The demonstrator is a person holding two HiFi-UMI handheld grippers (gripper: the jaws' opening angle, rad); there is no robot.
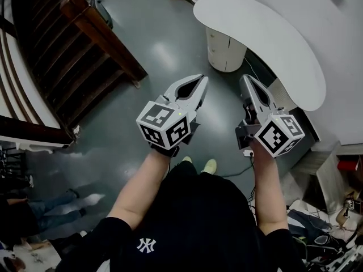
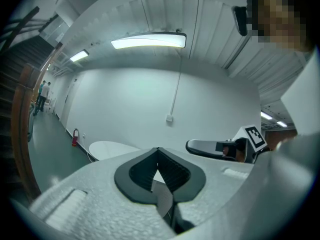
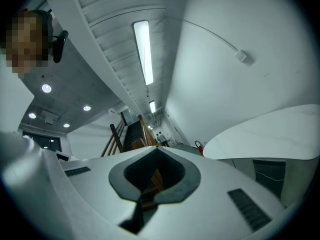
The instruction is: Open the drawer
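A white rounded drawer cabinet [image 1: 223, 50] stands on the floor under the near end of a curved white table top [image 1: 266, 38]. Both grippers are held level in the air in front of the person, short of the cabinet and apart from it. My left gripper [image 1: 202, 79] is shut with nothing between its jaws; in the left gripper view its tips [image 2: 158, 148] meet in front of the white table [image 2: 107, 149]. My right gripper [image 1: 245, 78] is also shut and empty, its tips [image 3: 157, 148] touching. The table top [image 3: 265, 131] shows at the right of the right gripper view.
A dark wooden staircase [image 1: 85, 44] runs along the left. The floor [image 1: 164, 55] is grey-green. A red fire extinguisher [image 2: 75, 136] stands by the far white wall. Cables and clutter [image 1: 323, 231] lie at the lower right. People's legs [image 1: 51, 205] show at the lower left.
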